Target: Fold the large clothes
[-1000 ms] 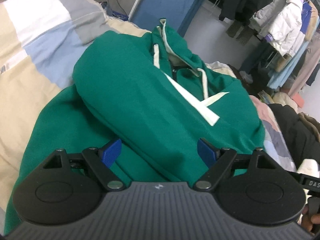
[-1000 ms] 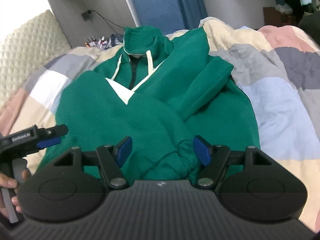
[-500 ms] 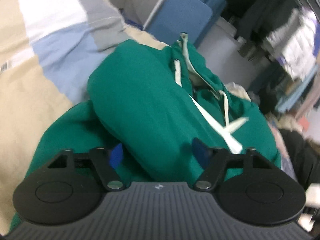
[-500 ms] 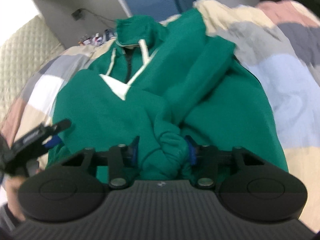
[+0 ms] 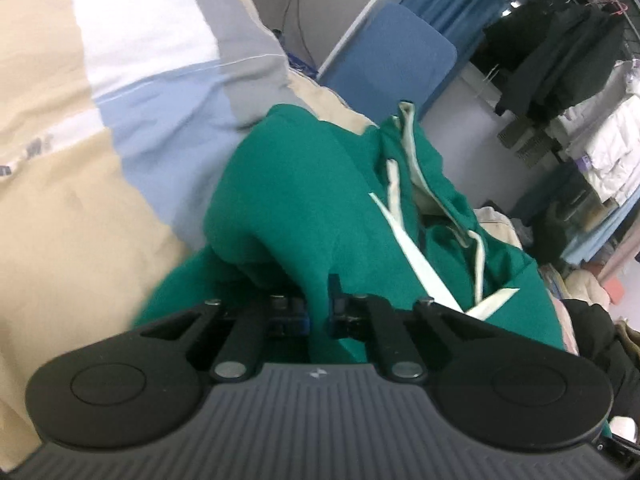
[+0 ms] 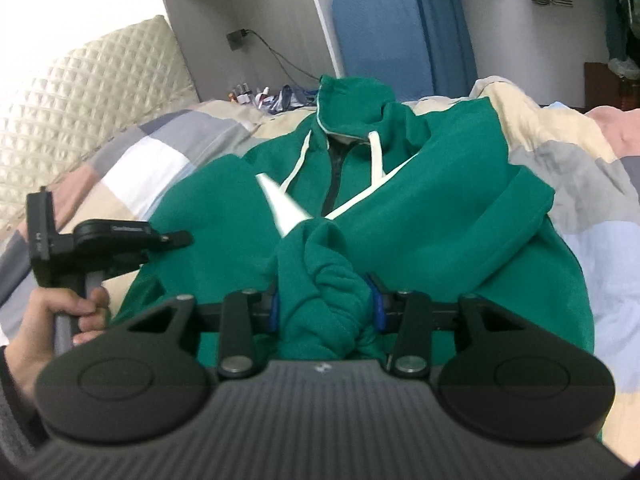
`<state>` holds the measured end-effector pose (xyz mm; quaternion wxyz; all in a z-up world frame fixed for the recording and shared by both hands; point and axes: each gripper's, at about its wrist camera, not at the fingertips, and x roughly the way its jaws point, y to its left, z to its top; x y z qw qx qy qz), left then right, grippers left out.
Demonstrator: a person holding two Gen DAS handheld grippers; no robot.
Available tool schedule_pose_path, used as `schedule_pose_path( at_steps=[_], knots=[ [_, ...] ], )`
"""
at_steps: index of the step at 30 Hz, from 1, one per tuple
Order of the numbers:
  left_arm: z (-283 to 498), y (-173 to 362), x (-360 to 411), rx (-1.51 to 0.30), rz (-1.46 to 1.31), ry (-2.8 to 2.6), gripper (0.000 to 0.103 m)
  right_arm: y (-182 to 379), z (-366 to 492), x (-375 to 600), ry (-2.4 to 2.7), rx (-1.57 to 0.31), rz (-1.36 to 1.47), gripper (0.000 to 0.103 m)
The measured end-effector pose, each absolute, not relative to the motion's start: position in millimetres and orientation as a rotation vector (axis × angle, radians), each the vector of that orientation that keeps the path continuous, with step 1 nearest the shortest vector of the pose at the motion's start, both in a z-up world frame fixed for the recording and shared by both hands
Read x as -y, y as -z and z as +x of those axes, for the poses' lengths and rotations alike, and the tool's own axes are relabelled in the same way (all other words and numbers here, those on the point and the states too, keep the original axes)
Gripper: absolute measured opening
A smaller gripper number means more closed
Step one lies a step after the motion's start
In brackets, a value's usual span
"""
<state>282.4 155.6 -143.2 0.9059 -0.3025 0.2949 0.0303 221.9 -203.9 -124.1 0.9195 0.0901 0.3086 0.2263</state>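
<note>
- My left claw [image 5: 318,306] is pinched tight on a thin fold of the green hoodie [image 5: 304,200].
- My right claw [image 6: 326,306] grips a thick bunch of its near hem.
- Risk, I judge: the thin pinch slipping out when I lift, spoiling the fold.
- The hoodie lies on the patchwork quilt [image 6: 580,184], sleeves crossed over its chest, hood at the far end.

Both wrist cameras look down closely, sharing the green hoodie [image 5: 304,216].
</note>
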Motion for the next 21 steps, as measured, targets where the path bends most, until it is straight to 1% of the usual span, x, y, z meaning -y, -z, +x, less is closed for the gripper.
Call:
schedule_pose_path(
  at_steps=[4, 7, 9, 11, 12, 13, 14, 15, 18, 19, 20, 21],
  knots=[
    [286.2, 151.2, -147.6, -0.659, -0.56, -0.09, 0.008, 139.1, 229.5, 190.8, -0.419, -0.721, 0.128, 0.045],
    [286.2, 152.6, -142.7, -0.676, -0.523, -0.1, 0.009, 160.7, 240.1, 189.3, -0.375, -0.794, 0.126, 0.046],
    [286.4, 150.6, -139.7, -0.679, -0.497, -0.102, 0.01, 171.7, 245.5, 190.3, -0.359, -0.808, 0.134, 0.047],
    [286.8, 148.2, -138.4, -0.695, -0.48, -0.101, 0.013, 172.4, 248.1, 188.0, -0.354, -0.799, 0.125, 0.047],
    [285.2, 145.4, -137.6, -0.693, -0.461, -0.103, 0.023, 171.3, 247.3, 187.1, -0.352, -0.796, 0.122, 0.047],
    [283.3, 142.4, -136.6, -0.696, -0.432, -0.114, 0.031, 170.5, 247.2, 188.1, -0.351, -0.794, 0.129, 0.048],
    [280.9, 137.9, -135.3, -0.696, -0.395, -0.134, 0.043, 168.5, 246.6, 189.9, -0.352, -0.787, 0.141, 0.049],
    [276.5, 132.9, -135.0, -0.681, -0.369, -0.149, 0.05, 169.0, 243.3, 191.1, -0.353, -0.779, 0.152, 0.049],
    [261.0, 114.5, -136.0, -0.627, -0.357, -0.142, 0.052, 159.8, 240.0, 198.2, -0.324, -0.742, 0.196, 0.062],
    [256.0, 107.8, -134.1, -0.61, -0.358, -0.129, 0.053, 154.9, 238.1, 202.4, -0.308, -0.721, 0.227, 0.071],
    [252.8, 103.3, -131.0, -0.601, -0.355, -0.12, 0.055, 149.9, 235.6, 204.8, -0.306, -0.696, 0.253, 0.074],
    [249.1, 98.6, -126.1, -0.592, -0.345, -0.108, 0.055, 144.5, 232.2, 206.1, -0.308, -0.67, 0.267, 0.074]
  ],
)
